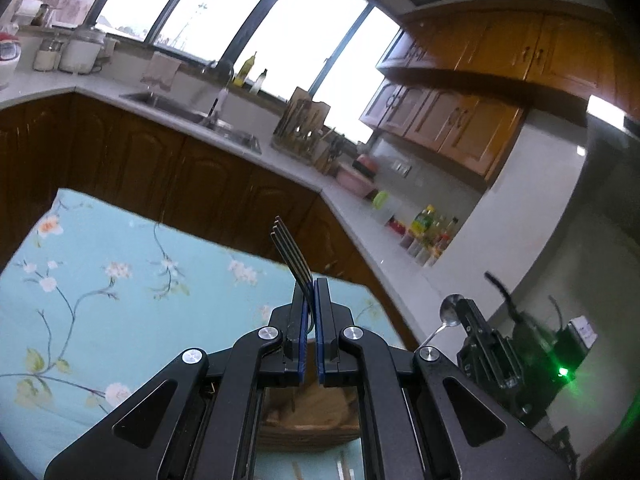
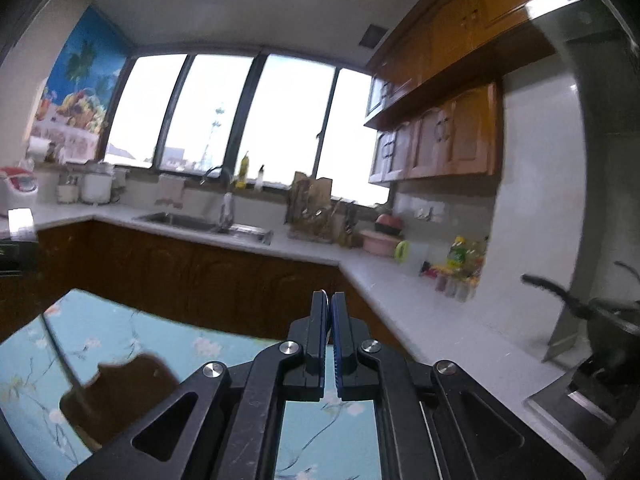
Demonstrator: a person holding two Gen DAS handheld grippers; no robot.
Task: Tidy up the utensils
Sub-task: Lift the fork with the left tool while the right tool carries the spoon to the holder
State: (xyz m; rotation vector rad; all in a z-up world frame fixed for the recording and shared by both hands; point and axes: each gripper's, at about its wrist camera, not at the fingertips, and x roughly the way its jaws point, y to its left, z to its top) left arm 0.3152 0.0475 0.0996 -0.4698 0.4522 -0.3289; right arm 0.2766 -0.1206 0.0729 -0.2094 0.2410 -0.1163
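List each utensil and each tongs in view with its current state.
Left tongs: shut on the fork.
Fork: held, tines pointing up past the tips.
Right tongs: shut on the spoon.
Spoon: held, bowl up.
Wooden holder: resting on the floral tablecloth.

Each matte black two-finger gripper (image 1: 311, 300) (image 2: 330, 312) has blue-edged pads, angular linkage arms and round silver screws.
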